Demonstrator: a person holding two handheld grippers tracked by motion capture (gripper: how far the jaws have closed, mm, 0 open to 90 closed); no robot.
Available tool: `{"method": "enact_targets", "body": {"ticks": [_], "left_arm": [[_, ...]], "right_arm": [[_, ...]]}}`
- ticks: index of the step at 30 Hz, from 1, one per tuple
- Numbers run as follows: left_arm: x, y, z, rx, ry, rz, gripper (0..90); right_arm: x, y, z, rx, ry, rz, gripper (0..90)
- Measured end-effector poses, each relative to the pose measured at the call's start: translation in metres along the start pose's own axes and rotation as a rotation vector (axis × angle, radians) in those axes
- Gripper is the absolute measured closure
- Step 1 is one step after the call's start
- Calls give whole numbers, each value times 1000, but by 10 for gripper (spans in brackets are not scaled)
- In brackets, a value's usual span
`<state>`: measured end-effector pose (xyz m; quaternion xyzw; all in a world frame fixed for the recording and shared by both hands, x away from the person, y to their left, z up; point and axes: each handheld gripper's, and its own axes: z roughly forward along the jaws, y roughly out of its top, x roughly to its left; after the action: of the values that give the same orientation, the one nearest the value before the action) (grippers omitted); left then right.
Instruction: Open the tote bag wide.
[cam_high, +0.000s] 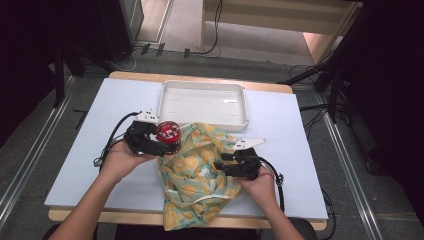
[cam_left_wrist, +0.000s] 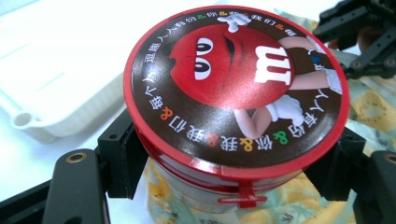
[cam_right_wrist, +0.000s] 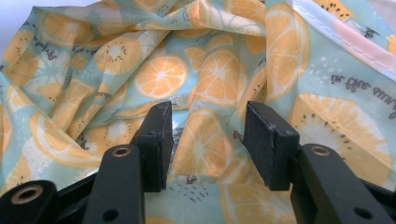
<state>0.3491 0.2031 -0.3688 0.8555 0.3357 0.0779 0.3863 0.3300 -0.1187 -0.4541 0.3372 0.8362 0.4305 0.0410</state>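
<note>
Left tool (cam_high: 159, 141) clamps the round red-lidded candy tin (cam_left_wrist: 236, 93) by its sidewall, rigid but slick so grip below the lid rim; right tool (cam_right_wrist: 208, 144), jaws half-wide and empty, faces the limp orange-print cloth bag (cam_right_wrist: 205, 70).

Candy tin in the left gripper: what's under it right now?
Under the candy tin, clamped by the left gripper, lies the orange-print fabric bag on the table. The tin's base and the cloth directly below it are hidden.
</note>
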Motion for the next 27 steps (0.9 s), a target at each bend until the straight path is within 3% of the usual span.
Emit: {"method": "enact_targets", "body": {"ticks": [14, 18, 27], "left_arm": [[24, 15, -1, -30, 21, -56, 258], [30, 20, 2, -23, 45, -54, 258], [44, 36, 3, -22, 58, -59, 258]], "right_arm": [[2, -1, 1, 10, 2, -9, 534], [1, -1, 0, 2, -3, -4, 534], [0, -1, -2, 4, -11, -1, 534]]}}
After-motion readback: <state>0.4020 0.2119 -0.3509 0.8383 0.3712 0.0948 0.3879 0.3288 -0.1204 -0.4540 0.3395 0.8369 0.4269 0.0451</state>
